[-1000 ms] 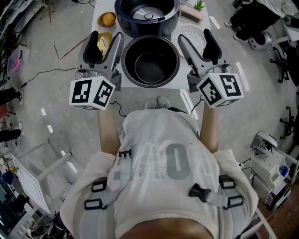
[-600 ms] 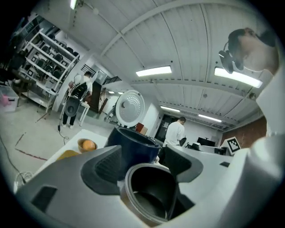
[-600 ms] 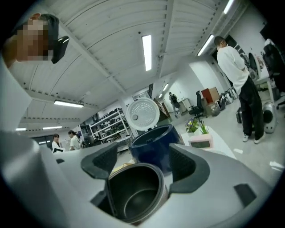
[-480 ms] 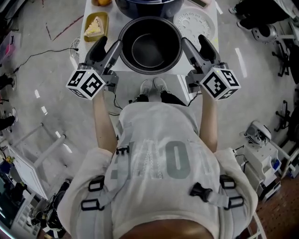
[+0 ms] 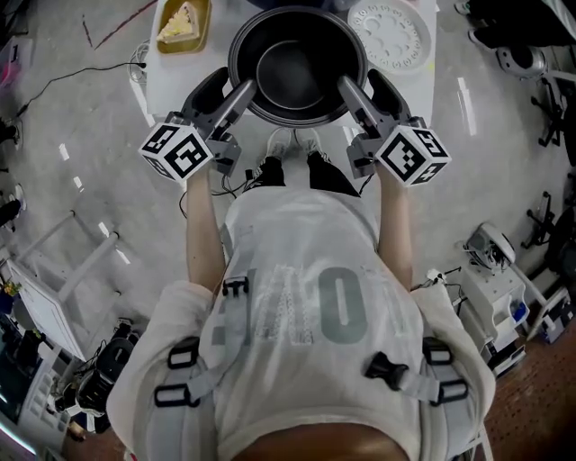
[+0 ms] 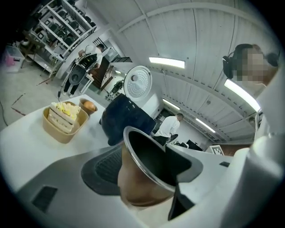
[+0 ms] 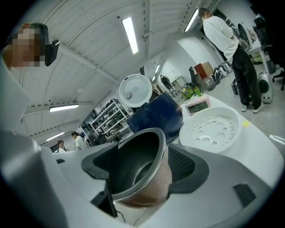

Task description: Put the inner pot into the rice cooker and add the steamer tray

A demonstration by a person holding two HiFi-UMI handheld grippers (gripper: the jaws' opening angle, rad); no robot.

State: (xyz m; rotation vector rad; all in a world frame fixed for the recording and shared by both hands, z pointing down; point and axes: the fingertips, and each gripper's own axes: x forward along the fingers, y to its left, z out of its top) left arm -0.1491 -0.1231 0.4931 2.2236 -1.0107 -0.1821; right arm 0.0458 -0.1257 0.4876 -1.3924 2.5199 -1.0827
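Both grippers hold the dark inner pot (image 5: 297,63) off the table, at its near edge. My left gripper (image 5: 225,90) is shut on the pot's left rim, one jaw inside and one outside the wall (image 6: 147,178). My right gripper (image 5: 367,88) is shut the same way on the right rim (image 7: 138,173). The dark blue rice cooker (image 6: 124,122) (image 7: 156,116) stands behind the pot with its lid (image 6: 137,80) up; the head view cuts it off. The white perforated steamer tray (image 5: 389,31) (image 7: 213,129) lies on the table at the right.
A white table (image 5: 171,72) carries a tan container of cake (image 5: 183,22) (image 6: 62,120) at the left and a small bowl with an orange (image 6: 89,106). A small plant and a clock (image 7: 198,104) stand behind the tray. People stand in the background.
Both grippers have closed on the pot's rim. The pot has come up and toward the person, looming larger, and the cooker has slid out of the head view's top.
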